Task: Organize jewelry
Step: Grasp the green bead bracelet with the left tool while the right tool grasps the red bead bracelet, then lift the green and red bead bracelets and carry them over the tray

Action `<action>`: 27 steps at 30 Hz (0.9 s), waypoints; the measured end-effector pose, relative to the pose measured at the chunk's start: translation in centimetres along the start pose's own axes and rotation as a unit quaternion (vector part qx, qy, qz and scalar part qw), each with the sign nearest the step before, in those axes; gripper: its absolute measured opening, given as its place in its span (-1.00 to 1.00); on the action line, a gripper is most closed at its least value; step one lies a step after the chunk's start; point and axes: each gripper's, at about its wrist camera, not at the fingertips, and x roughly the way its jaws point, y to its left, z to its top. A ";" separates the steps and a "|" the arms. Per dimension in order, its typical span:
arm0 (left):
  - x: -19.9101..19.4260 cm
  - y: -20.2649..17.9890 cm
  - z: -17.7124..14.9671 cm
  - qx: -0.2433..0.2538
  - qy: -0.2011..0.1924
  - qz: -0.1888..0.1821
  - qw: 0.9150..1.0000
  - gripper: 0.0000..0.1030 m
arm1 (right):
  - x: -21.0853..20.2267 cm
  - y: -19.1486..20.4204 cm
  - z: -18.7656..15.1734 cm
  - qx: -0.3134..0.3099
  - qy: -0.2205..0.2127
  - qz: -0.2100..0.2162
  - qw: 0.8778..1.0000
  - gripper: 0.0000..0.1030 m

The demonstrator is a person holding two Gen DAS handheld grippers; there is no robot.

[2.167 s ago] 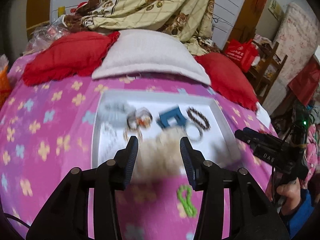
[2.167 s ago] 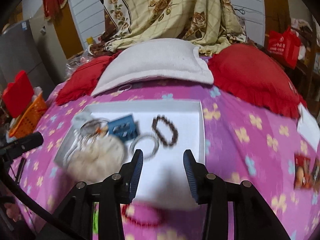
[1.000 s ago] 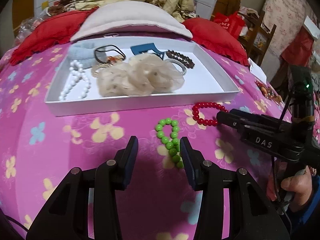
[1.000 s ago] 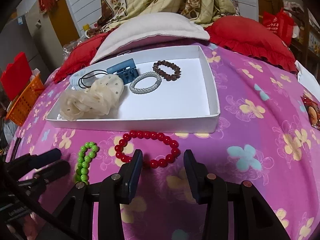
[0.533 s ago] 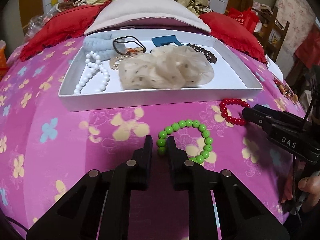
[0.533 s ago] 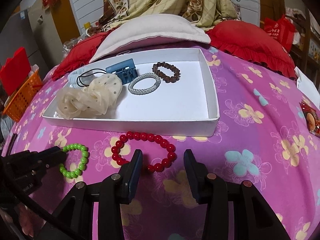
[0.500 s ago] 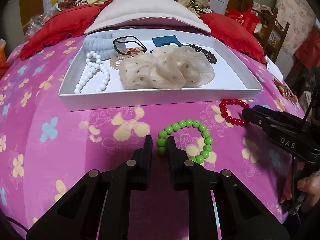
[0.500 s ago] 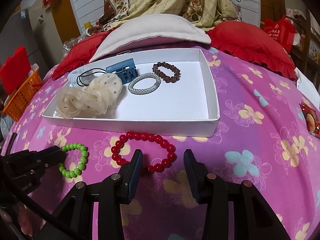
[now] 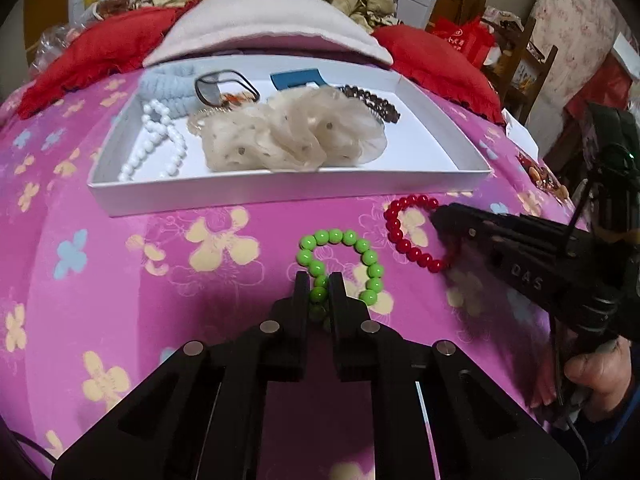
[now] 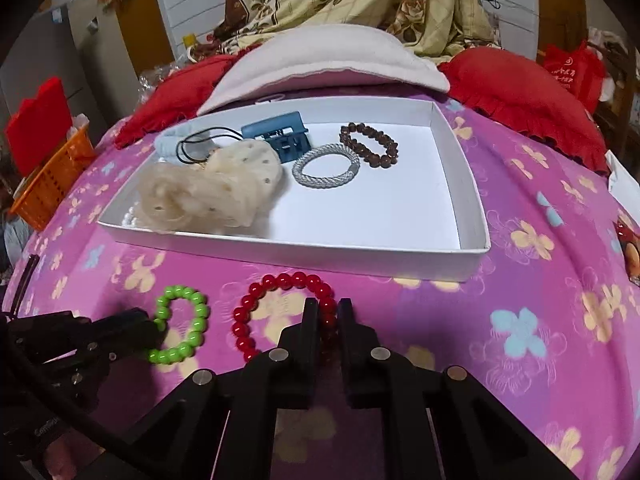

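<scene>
A green bead bracelet (image 9: 335, 236) lies on the pink flowered bedspread in front of the white tray (image 9: 280, 194). My left gripper (image 9: 319, 285) has its jaws closing, and the pads press on the bracelet's near beads. To its right lies a red bead bracelet (image 10: 280, 280). My right gripper (image 10: 328, 307) has its jaws closing too, pinching that bracelet's near right beads. In the left wrist view the right gripper (image 9: 442, 218) reaches in from the right over the red bracelet (image 9: 394, 226). In the right wrist view the left gripper (image 10: 146, 330) touches the green bracelet (image 10: 200, 312).
The tray (image 10: 280, 252) holds a cream scrunchie (image 9: 296, 136), white beads (image 9: 154, 148), a blue clip (image 10: 280, 136), a silver bracelet (image 10: 326, 166) and a brown bead bracelet (image 10: 370, 148). Red cushions and a pale pillow (image 10: 320, 60) lie behind it. An orange basket (image 10: 48, 176) stands at the left.
Both grippers dropped to the bedspread in front of the tray. The left jaws shut on the green bracelet first, then the right jaws shut on the red one.
</scene>
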 end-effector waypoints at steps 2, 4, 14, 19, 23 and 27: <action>-0.8 0.1 0.1 -0.005 -0.007 -0.010 1.000 -0.84 | -1.2 0.2 0.0 0.012 -0.013 0.006 1.000 -0.83; -1.8 0.4 0.3 -0.011 -0.019 -0.019 1.000 -0.84 | -2.7 0.2 0.1 0.025 -0.029 0.017 0.999 -0.83; -6.5 1.7 0.8 -0.033 -0.071 -0.030 0.996 -0.84 | -8.2 2.5 -0.4 0.031 -0.077 0.034 0.996 -0.83; -8.0 1.6 0.8 -0.020 -0.097 0.005 0.995 -0.84 | -9.8 3.8 -0.7 0.025 -0.087 0.036 0.995 -0.83; -8.2 1.5 0.6 -0.014 -0.102 0.027 0.994 -0.84 | -10.1 4.5 -0.8 0.021 -0.086 0.036 0.995 -0.83; -8.5 1.5 0.4 -0.005 -0.109 0.057 0.992 -0.84 | -10.3 5.2 -1.0 0.016 -0.084 0.036 0.996 -0.83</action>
